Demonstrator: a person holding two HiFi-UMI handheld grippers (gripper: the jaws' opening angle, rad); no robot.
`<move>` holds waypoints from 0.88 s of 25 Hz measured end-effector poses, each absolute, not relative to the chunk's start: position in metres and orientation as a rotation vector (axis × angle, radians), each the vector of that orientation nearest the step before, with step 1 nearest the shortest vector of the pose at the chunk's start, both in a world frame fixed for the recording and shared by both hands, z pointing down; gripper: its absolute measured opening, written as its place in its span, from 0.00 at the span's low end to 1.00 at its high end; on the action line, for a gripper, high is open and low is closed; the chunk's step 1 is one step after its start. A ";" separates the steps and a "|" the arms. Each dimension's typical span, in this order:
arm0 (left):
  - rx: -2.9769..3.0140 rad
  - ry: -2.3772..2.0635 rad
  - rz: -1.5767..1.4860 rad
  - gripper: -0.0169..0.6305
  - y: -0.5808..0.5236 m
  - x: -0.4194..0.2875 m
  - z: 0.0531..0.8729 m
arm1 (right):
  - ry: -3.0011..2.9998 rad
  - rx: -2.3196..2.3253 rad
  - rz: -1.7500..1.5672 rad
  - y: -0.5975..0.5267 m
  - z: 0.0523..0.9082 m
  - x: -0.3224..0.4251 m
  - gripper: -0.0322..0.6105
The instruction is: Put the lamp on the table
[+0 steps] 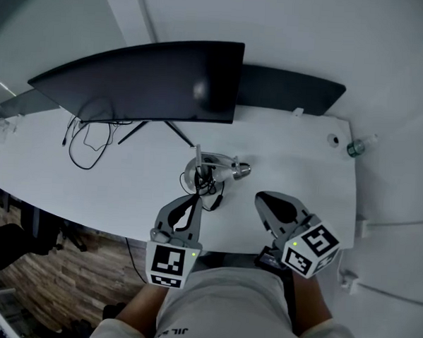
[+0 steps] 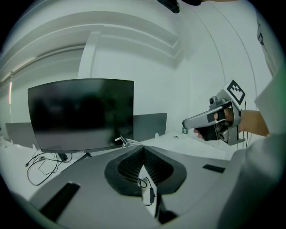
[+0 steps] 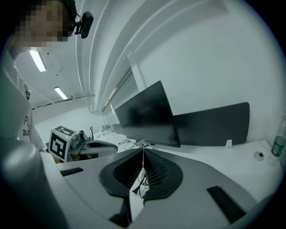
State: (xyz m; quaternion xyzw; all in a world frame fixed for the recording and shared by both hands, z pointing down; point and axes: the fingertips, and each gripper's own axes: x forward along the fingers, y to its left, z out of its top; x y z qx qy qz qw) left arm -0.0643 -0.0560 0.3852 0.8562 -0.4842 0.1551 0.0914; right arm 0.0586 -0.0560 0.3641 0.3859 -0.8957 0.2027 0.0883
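In the head view, the lamp already sits on the white table, at 12 o'clock of your left tongs and 10 o'clock of your right tongs. I judge the placing done, with at most a pull-back left for you. The lamp looks like brushed metal, with a round base, a thin stem and a small bell-shaped head toward 3 o'clock. Its black cable curls loosely at 6 o'clock of the base. The table is smooth and matte, and a curved, glossy dark monitor stands at 11 o'clock.

In the left gripper view, your left tongs are clenched tip to tip and grasp nothing. They are grey plastic with ribbed black pads. The cable shows through the slit below the tips, lying on the table beyond. The lamp pokes up at 11 o'clock of the tips.

In the right gripper view, your right tongs are likewise clamped together and empty, with the same ribbed lining. The lamp stands beyond the tips at 12 o'clock, and the cable's plug end shows in the slit.
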 end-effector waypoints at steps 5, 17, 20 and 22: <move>2.572 -1.433 0.457 0.03 -0.053 -0.060 0.379 | -2.678 1.147 0.574 -0.057 0.355 0.057 0.10; 2.544 -1.415 0.401 0.03 -0.053 -0.065 0.375 | -2.689 1.150 0.554 -0.056 0.348 0.052 0.10; 2.537 -1.410 0.402 0.03 -0.052 -0.065 0.376 | -2.688 1.154 0.559 -0.055 0.350 0.052 0.10; 2.532 -1.406 0.403 0.03 -0.051 -0.065 0.377 | -2.687 1.156 0.564 -0.054 0.351 0.053 0.10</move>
